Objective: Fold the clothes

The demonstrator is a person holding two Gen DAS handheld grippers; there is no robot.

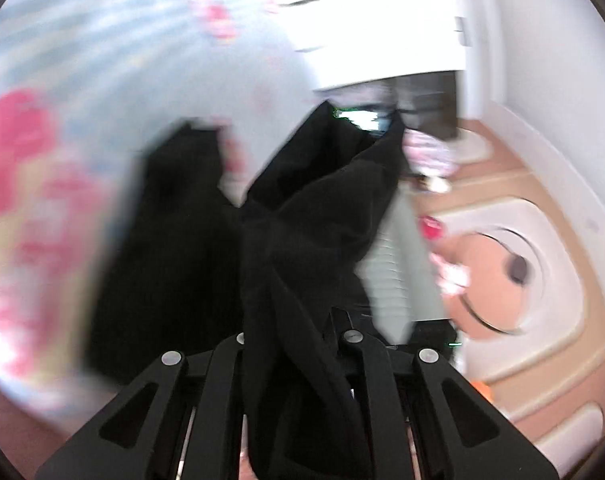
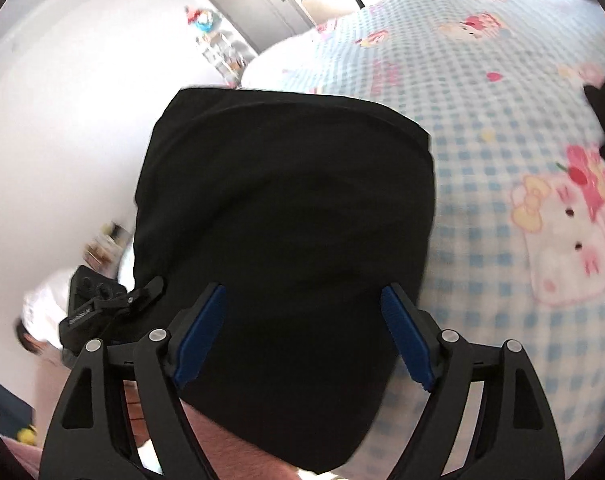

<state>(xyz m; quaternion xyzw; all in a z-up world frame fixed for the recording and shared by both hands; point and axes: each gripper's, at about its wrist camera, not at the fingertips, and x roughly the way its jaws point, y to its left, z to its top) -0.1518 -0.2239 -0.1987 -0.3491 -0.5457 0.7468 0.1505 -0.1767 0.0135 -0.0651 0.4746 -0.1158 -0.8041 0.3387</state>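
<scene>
A black garment (image 1: pixel 302 216) hangs bunched between my left gripper's (image 1: pixel 298 344) fingers, which are shut on it; the view is motion-blurred and the fingertips are hidden by the cloth. A second black part (image 1: pixel 170 240) lies on the bed to the left. In the right wrist view a folded black garment (image 2: pixel 286 216) lies flat at the bed's near edge. My right gripper (image 2: pixel 302 332) is open, its blue pads (image 2: pixel 202 332) standing wide apart just over the garment's near part, holding nothing.
The bed (image 2: pixel 502 128) has a blue checked cover with pink cartoon prints. A white wall (image 2: pixel 62 120) and grey door (image 2: pixel 254 4) lie beyond. A patterned peach floor mat (image 1: pixel 522 240) and white cabinet (image 1: pixel 382 52) show in the left wrist view.
</scene>
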